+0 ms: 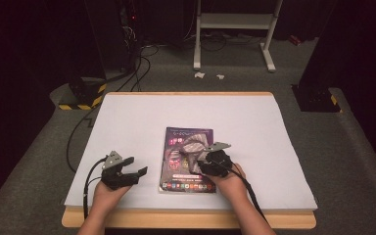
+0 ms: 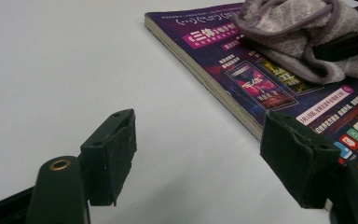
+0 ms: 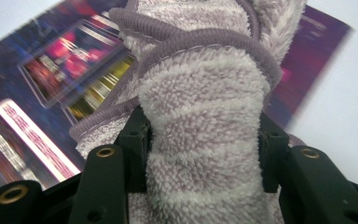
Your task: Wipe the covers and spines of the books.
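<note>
Pinching bunched towel (image 3: 200, 140) between jaws, right gripper (image 1: 210, 164) over magazine (image 1: 176, 171). Left gripper (image 1: 127, 174) jaws wide, empty, magazine edge just ahead. Risk: fluffy towel slipping loose, or dragging magazine.

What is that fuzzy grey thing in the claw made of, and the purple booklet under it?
The fuzzy thing looks like soft terry or fleece cloth: a looped, fluffy pile with pale stripes and a stitched cord edging. It bulges between the jaws of the right claw, so it squashes easily. The booklet seems to be paper with a glossy printed cover; its side shows thin stacked pages.
</note>
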Tool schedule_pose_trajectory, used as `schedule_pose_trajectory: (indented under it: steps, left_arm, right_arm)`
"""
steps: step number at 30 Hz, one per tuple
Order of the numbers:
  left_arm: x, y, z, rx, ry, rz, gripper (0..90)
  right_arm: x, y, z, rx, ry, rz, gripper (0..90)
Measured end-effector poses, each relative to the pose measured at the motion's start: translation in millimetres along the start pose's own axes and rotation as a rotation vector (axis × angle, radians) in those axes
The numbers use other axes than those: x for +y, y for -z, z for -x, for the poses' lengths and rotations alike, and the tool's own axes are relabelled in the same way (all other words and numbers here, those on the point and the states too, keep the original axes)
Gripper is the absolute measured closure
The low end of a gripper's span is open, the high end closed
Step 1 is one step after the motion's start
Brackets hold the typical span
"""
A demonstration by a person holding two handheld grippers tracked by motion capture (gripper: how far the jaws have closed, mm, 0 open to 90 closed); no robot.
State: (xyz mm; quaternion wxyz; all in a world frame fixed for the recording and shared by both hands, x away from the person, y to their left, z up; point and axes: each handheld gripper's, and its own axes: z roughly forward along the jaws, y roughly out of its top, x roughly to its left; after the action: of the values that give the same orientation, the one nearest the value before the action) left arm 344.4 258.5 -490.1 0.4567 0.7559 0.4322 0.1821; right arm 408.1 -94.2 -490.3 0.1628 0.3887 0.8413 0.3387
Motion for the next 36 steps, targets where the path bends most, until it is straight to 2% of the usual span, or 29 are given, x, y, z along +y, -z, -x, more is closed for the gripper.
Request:
schedule_pose_trajectory:
  steps: [3, 4, 7, 12, 17, 23, 29, 30, 31, 36]
  left_arm:
    - [-0.1, -0.3, 0.0, 0.002, 0.0, -0.001, 27.2]
    - [-0.1, -0.3, 0.0, 0.002, 0.0, -0.001, 27.2]
    - [-0.1, -0.2, -0.2, 0.002, -0.001, 0.0, 27.2]
    - [0.2, 1.0, -0.9, 0.003, 0.005, 0.007, 27.2]
    - [0.5, 1.9, -1.9, 0.003, 0.005, 0.01, 27.2]
    - [0.7, 2.0, -1.8, -0.002, 0.007, 0.013, 27.2]
    - [0.9, 2.8, -2.4, -0.005, 0.008, 0.021, 27.2]
    - [0.9, 2.8, -2.4, -0.005, 0.008, 0.021, 27.2]
    - [1.0, 2.9, -2.1, -0.006, 0.01, 0.022, 27.2]
    - [1.0, 3.6, -2.6, -0.008, 0.013, 0.027, 27.2]
  right_arm:
    - [-4.6, 4.9, 7.0, -0.012, -0.011, -0.001, 50.4]
    - [-9.1, 8.2, 13.6, -0.018, -0.025, 0.004, 50.1]
    - [-11.8, 9.0, 16.5, -0.011, -0.039, 0.009, 49.2]
    - [-8.4, 6.9, 9.1, -0.039, -0.009, 0.003, 48.0]
    - [-2.2, 1.4, 0.0, -0.04, 0.021, -0.002, 44.9]
    - [9.5, -10.3, -18.5, -0.004, 0.053, -0.005, 43.7]
    - [23.6, -25.3, -43.1, 0.022, 0.088, 0.003, 42.2]
    - [23.6, -25.3, -43.1, 0.022, 0.088, 0.003, 42.2]
    - [30.1, -31.3, -53.5, 0.037, 0.105, 0.003, 41.9]
    - [43.2, -43.6, -75.7, 0.067, 0.133, 0.004, 41.5]
